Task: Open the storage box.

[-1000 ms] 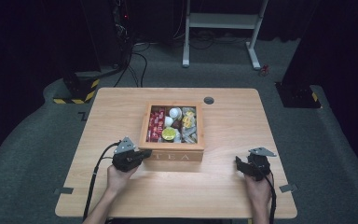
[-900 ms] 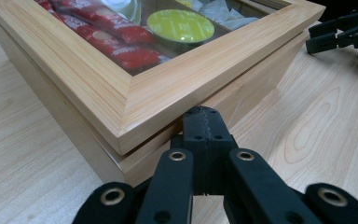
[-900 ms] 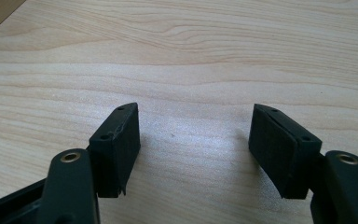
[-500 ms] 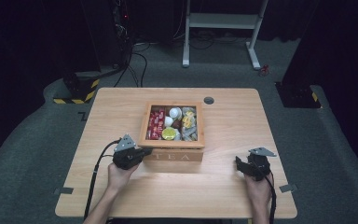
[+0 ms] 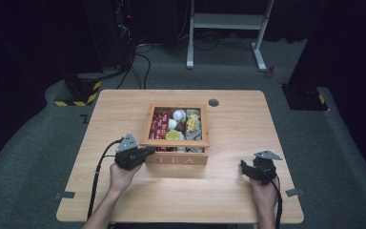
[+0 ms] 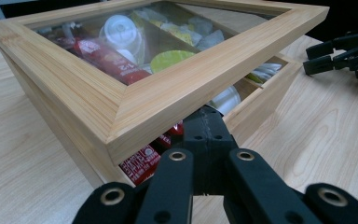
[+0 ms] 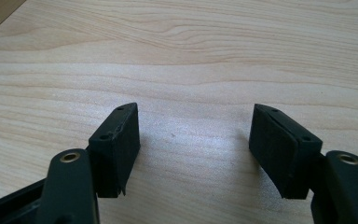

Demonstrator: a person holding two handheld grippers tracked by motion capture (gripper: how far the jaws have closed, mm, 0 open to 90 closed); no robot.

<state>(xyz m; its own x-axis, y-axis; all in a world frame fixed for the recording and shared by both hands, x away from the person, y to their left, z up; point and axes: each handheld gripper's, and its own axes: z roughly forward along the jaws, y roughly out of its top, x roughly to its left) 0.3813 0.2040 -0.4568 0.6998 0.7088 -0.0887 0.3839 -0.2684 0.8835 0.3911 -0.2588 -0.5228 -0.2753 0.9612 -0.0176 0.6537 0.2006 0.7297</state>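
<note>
Tea box lid (image 6: 177, 88), a glass-paned wooden frame, is resting propped on our pressed-together left tongs (image 6: 204, 122), wedged under its front corner above the wooden box (image 5: 181, 158) mid-table (image 5: 124, 200). If they slip, it is dropping shut; our right tongs (image 7: 193, 149) are idling spread.

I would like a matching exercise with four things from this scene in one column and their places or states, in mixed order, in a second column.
Things:
1. left tool
2. right tool
3. lid
4. dark disc

Places or states:
A. jaws open, over the bare table
B. lies on the table behind the box
C. jaws shut, tip under the lid's front edge
D. front edge raised off the box

Pairs: 1-C, 2-A, 3-D, 4-B
</note>
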